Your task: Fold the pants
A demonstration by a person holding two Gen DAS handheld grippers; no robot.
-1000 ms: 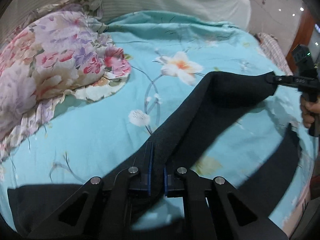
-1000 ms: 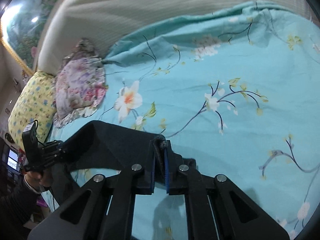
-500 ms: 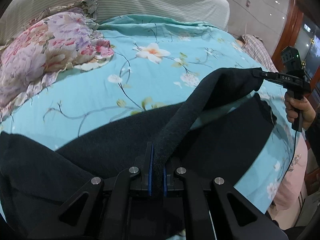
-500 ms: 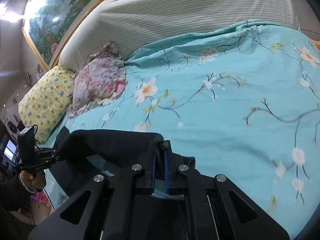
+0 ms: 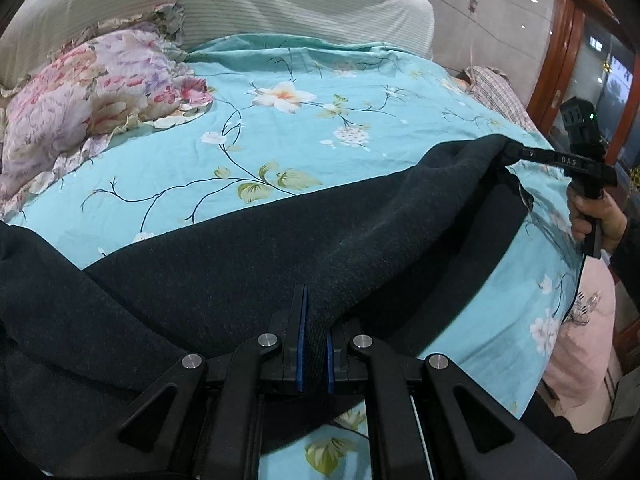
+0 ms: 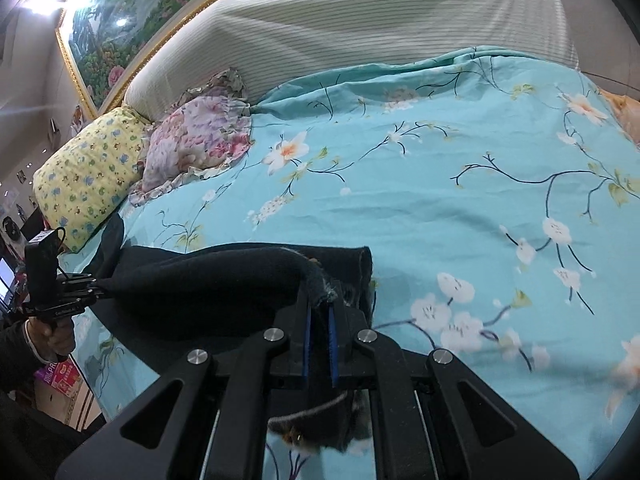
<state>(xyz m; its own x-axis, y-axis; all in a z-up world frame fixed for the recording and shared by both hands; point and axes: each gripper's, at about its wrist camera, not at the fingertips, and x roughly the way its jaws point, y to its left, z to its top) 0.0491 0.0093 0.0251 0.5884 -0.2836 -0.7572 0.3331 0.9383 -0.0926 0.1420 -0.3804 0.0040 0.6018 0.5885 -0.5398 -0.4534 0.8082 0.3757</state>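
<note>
Dark pants [image 5: 280, 248] lie across the turquoise floral bedspread [image 5: 320, 128], one layer doubled over another. My left gripper [image 5: 314, 344] is shut on a thick edge of the pants at the near side. My right gripper [image 5: 506, 148] pinches the far end of that same edge, with a hand [image 5: 596, 216] on its handle. In the right wrist view, the right gripper [image 6: 318, 320] is shut on a frayed hem of the pants [image 6: 224, 280]. The left gripper [image 6: 96, 284] holds the cloth's other end at the far left.
A flowered pillow [image 5: 92, 92] and a yellow pillow [image 6: 88, 172] lie at the bed's head, below a striped headboard cover [image 5: 240, 4] and a framed painting [image 6: 132, 12]. Plaid cloth [image 5: 496, 92] lies at the bed's far right edge. A wooden door frame [image 5: 560, 40] stands beyond.
Both grippers carried the held edge away from the pillows toward the near side of the bed. The raised cloth, earlier stretched above bare bedspread, now drapes over the pants' lower layer.
</note>
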